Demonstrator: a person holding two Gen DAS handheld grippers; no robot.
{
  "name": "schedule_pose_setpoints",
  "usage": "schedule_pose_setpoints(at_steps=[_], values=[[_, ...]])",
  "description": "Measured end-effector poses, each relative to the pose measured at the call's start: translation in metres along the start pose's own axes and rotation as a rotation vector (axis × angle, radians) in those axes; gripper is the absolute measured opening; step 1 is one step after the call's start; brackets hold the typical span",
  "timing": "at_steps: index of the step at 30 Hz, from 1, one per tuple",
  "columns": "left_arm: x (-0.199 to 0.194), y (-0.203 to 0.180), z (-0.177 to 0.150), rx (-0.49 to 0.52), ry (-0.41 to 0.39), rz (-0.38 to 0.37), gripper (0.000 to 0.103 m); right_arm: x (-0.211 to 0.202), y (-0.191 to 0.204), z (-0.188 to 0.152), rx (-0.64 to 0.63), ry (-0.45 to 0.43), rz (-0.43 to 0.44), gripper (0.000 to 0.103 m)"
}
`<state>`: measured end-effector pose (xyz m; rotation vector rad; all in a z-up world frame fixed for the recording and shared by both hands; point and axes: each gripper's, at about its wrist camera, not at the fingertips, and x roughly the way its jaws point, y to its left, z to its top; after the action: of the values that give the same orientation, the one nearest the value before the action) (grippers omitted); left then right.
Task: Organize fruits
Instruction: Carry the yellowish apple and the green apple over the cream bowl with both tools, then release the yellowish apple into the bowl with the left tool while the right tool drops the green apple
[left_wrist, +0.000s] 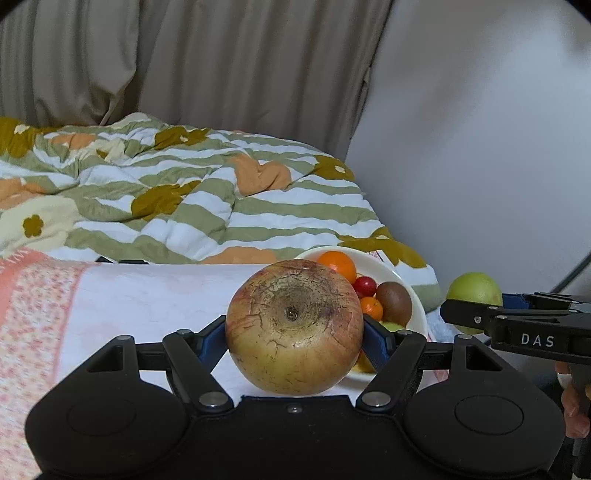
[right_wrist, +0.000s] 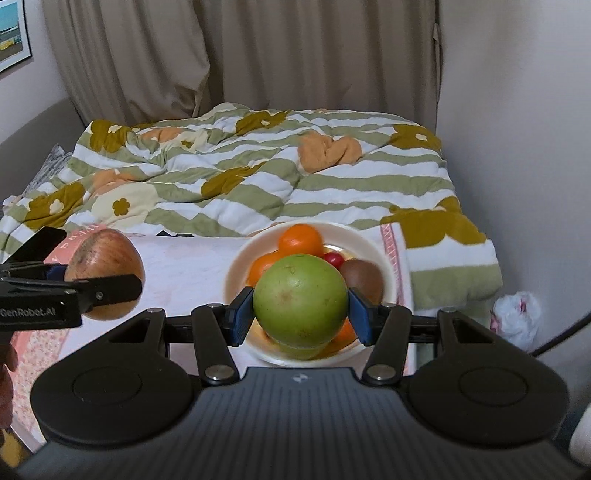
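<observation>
Left gripper (left_wrist: 294, 338) pinching russet apple (left_wrist: 294, 326), right gripper (right_wrist: 301, 308) pinching green fruit (right_wrist: 301, 301) above white bowl (right_wrist: 386, 258); carry step, likely needing lowering into the bowl and releasing.

Your right gripper (right_wrist: 301, 308) is clamped on a green apple (right_wrist: 301, 301), held above the cream bowl (right_wrist: 384, 254) of oranges (right_wrist: 300, 240), a kiwi (right_wrist: 364, 277) and a cherry (right_wrist: 334, 259); your left gripper (right_wrist: 105, 288) grips a reddish apple (right_wrist: 105, 258) at the left edge
</observation>
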<state>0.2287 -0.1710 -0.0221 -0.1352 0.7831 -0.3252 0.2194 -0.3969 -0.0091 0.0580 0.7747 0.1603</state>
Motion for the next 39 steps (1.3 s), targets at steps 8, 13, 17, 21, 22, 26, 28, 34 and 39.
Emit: schedule_pose_setpoints(at_steps=[8, 13, 17, 21, 22, 26, 28, 34, 39], values=[[0.047, -0.028, -0.001, -0.022, 0.021, 0.054, 0.077, 0.036, -0.043, 0.019, -0.021, 0.013, 0.048, 0.069], [0.071, -0.036, -0.004, -0.001, 0.046, 0.082, 0.077, 0.056, -0.059, 0.026, -0.001, 0.024, 0.059, 0.069], [0.086, -0.039, -0.008, 0.024, 0.065, 0.094, 0.077, 0.070, -0.066, 0.029, 0.007, 0.046, 0.066, 0.069], [0.098, -0.040, -0.011, 0.042, 0.090, 0.107, 0.077, 0.081, -0.068, 0.029, 0.016, 0.065, 0.065, 0.069], [0.098, -0.041, -0.012, 0.042, 0.079, 0.107, 0.078, 0.082, -0.069, 0.029, 0.017, 0.068, 0.067, 0.069], [0.097, -0.044, -0.009, 0.054, 0.051, 0.086, 0.099, 0.091, -0.072, 0.032, 0.020, 0.077, 0.064, 0.069], [0.093, -0.045, -0.008, 0.064, 0.035, 0.083, 0.099, 0.095, -0.073, 0.034, 0.025, 0.079, 0.065, 0.069], [0.077, -0.039, -0.003, 0.053, 0.020, 0.102, 0.100, 0.104, -0.071, 0.039, 0.016, 0.081, 0.078, 0.069], [0.066, -0.030, 0.002, 0.032, 0.006, 0.129, 0.100, 0.124, -0.067, 0.048, 0.005, 0.085, 0.099, 0.069]])
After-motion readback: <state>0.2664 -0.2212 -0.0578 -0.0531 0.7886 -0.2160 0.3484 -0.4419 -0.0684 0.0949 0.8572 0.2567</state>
